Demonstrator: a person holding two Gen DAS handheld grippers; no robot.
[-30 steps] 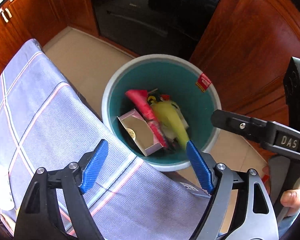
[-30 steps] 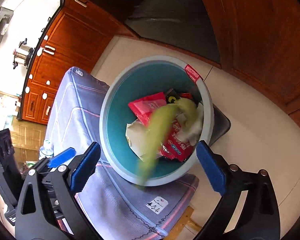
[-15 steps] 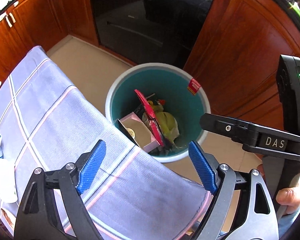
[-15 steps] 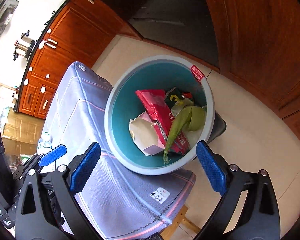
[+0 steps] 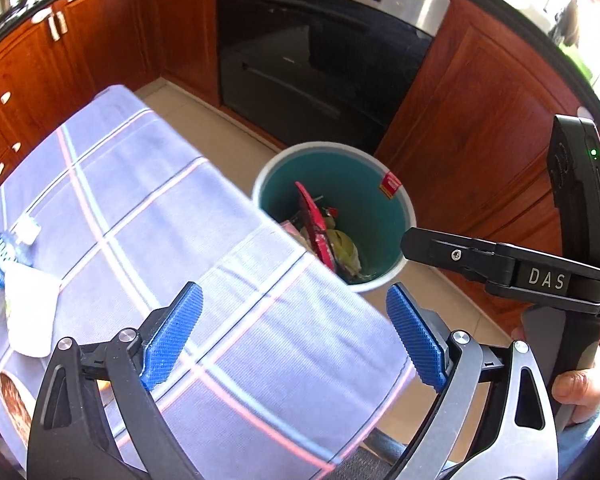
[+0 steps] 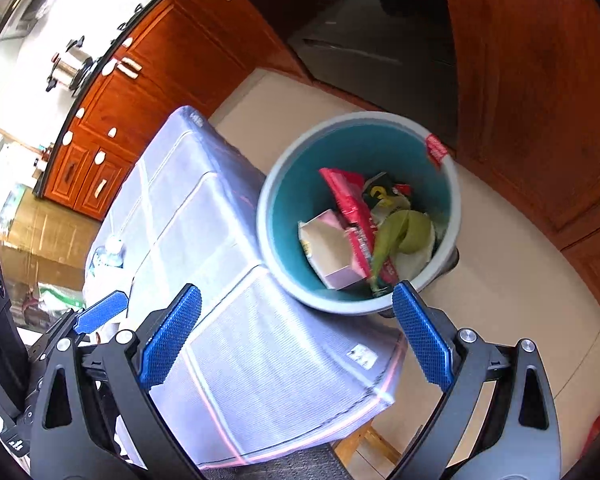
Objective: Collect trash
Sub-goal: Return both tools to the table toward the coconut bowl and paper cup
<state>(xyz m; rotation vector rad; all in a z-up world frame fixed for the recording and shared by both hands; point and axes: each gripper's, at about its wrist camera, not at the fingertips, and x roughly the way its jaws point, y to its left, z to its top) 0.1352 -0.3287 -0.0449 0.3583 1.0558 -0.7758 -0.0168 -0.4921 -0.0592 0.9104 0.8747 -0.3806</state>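
Both grippers empty above the table edge, trash in the bin

The left gripper point(image 5: 294, 338), jaws just widened, and the right gripper point(image 6: 296, 338) gape with nothing between them. Ahead of the fingers, past the checked lilac tablecloth's point(image 5: 148, 216) edge, the round teal bin point(image 6: 454, 196) holds a red wrapper point(image 6: 350, 204), yellow-green peel point(image 6: 400, 232) and small carton point(image 6: 326, 246); bare beige floor point(image 6: 512, 288) lies open beyond.

Both wrist cameras look steeply down from above the table point(image 5: 148, 216), facing the bin point(image 5: 404, 204) on the floor beyond its edge. The 2 views share bin point(image 6: 268, 208), tablecloth corner point(image 6: 284, 360) and cabinets point(image 6: 168, 52).
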